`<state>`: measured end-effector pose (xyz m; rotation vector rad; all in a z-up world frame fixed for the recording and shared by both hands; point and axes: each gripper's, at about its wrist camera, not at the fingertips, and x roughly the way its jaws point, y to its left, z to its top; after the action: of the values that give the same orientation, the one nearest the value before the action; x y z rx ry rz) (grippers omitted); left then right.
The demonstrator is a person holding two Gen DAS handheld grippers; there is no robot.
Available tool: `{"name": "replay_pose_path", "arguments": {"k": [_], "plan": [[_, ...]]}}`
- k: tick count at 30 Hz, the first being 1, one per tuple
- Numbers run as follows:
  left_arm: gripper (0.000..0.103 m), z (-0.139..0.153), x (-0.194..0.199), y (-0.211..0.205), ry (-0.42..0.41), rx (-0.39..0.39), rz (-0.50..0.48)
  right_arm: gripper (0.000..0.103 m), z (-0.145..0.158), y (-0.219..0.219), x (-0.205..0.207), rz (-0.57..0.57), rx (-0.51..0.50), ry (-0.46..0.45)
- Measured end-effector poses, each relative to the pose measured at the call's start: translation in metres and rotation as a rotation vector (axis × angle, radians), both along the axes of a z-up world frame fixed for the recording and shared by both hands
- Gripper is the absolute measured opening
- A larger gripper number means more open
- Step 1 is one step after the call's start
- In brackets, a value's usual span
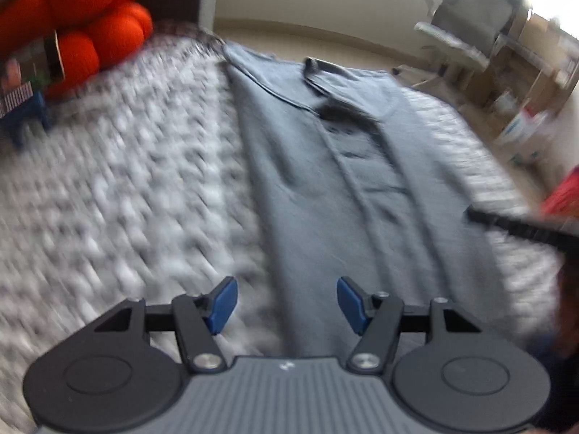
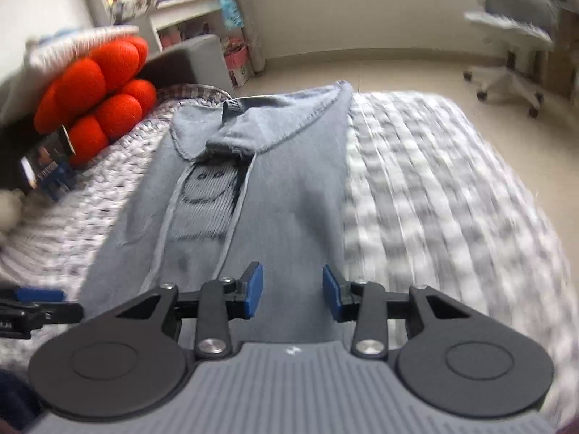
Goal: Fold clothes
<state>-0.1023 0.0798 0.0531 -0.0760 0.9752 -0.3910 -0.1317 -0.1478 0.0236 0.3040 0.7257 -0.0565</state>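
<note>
A grey-blue garment (image 1: 325, 181) lies stretched lengthwise on a bed, both long sides folded in toward the middle. In the right wrist view the same garment (image 2: 282, 188) shows a drawn smiling face between the folded flaps and a sleeve laid across its far end. My left gripper (image 1: 287, 305) hovers open over the garment's near left edge, nothing between its blue pads. My right gripper (image 2: 292, 296) hangs open above the near right part of the garment, empty. Part of the other gripper (image 1: 521, 226) shows at the right edge of the left wrist view.
The bed is covered by a grey-and-white patterned blanket (image 2: 434, 199). An orange knotted cushion (image 2: 97, 97) and a small box (image 1: 21, 76) sit at the bed's far left. An office chair (image 2: 514, 36), a white shelf (image 2: 195, 11) and boxes (image 1: 524, 83) stand on the floor beyond.
</note>
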Motion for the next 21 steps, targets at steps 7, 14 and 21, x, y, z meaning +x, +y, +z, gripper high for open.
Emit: {"name": "replay_pose_path", "arguments": {"k": [7, 14, 21], "plan": [[0.061, -0.016, -0.051, -0.017, 0.015, 0.107, -0.043, 0.041, -0.013, 0.019, -0.041, 0.053, 0.015, 0.088], [0.061, -0.018, -0.088, -0.023, -0.005, 0.149, -0.104, 0.042, -0.005, 0.050, -0.059, 0.125, -0.055, 0.087], [0.062, 0.002, -0.096, -0.006, -0.026, 0.046, -0.121, 0.033, 0.002, 0.094, -0.027, 0.335, 0.122, 0.100]]}}
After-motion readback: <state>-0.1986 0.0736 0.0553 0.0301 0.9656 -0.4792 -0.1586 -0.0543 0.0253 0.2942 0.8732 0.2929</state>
